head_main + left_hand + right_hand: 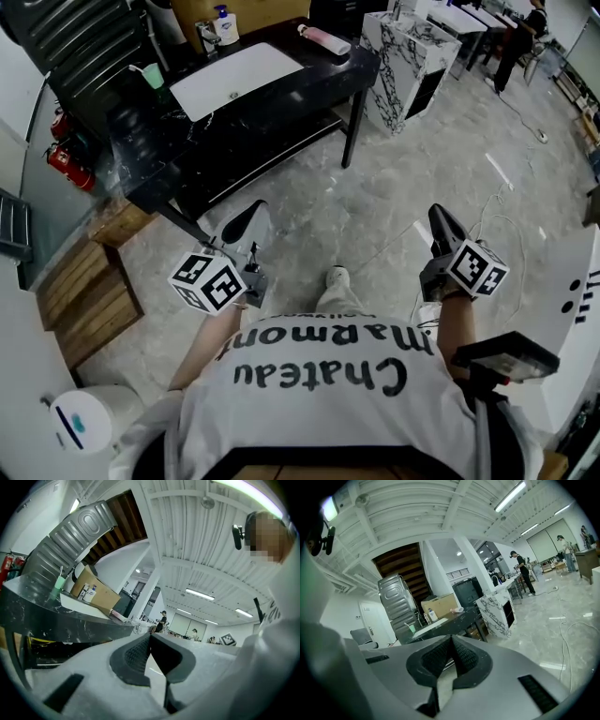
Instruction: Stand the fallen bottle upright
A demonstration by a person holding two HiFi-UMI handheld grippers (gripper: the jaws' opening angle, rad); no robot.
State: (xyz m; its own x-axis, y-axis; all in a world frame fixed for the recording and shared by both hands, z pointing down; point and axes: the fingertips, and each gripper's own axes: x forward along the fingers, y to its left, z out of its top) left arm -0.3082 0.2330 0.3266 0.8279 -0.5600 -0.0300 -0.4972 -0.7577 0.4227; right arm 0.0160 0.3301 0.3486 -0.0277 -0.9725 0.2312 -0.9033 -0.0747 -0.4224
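Floor: the grey marbled floor [394, 197] fills most of the head view. I stand on it, and one shoe [337, 277] shows between my two tools.
Counter: the black marbled counter [309, 80] stands on dark legs ahead of me and to my left, well apart from both tools.
Block: a white veined block [410, 52] stands just beside the counter's right end.
Basin: a white basin [234, 75] is sunk into the counter top.
Crates: wooden crates [89, 291] sit on the floor at my left.
Left tool: my left gripper [246, 223] is held about level over the floor. Its jaws are closed tip to tip with nothing between them.
Right tool: my right gripper [441, 217] is tipped a little downward over the floor. Its jaws are fully closed and empty.
Task's thing: the pink bottle [323, 38] lies on its side at the far right end of the counter top, well apart from both grippers.
Pump bottle: a white pump bottle [225, 24] stands upright behind the basin, near a cardboard box [272, 11].
Cup: a green cup [153, 75] stands upright on the counter, left of the basin.
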